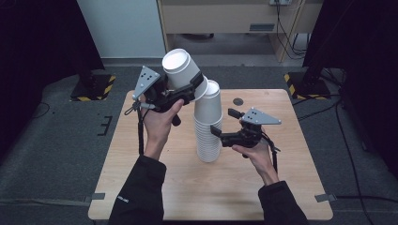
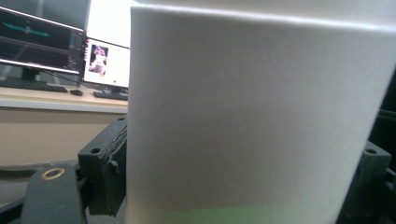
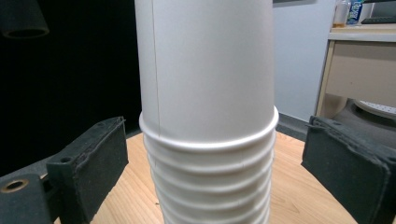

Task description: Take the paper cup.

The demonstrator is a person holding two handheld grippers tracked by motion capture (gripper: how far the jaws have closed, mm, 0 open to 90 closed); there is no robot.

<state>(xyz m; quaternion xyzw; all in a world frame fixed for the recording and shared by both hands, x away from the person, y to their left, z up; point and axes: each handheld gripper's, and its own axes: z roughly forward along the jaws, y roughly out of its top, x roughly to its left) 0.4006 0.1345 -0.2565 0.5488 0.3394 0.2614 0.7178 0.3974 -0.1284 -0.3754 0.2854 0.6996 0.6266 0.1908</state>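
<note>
**One white paper cup held aloft beside the stack**

High view: a light wooden worktop (image 1: 281,187) carries a tall stack of upside-down white paper cups (image 1: 208,126) near its middle. The person's left hand (image 1: 162,119) holds the left gripper (image 1: 187,89) raised above the worktop's far left part, its jaws pinching a single white paper cup (image 1: 180,68) that is tilted, its flat base turned up toward the camera. The rim end of this cup lies just beside the top of the stack; whether they touch cannot be told. The right hand (image 1: 256,152) holds the right gripper (image 1: 217,133) low, to the right of the stack, with its jaws reaching toward the stack's lower half. A small dark round mark (image 1: 238,101) sits on the worktop behind the stack.

Left gripper view: the single white paper cup (image 2: 252,116) stands very close to the lens, and a black padded jaw presses against each of its sides. Behind, at left, lit computer monitors (image 2: 60,46) stand on a pale desk (image 2: 46,100).

Right gripper view: the stack (image 3: 208,116) rises between the two black jaws, which stand spread, a gap showing on each side between pad and cups. The nested rims show as rings below the top cup's rim. The wooden worktop (image 3: 299,196) lies beneath.
</note>
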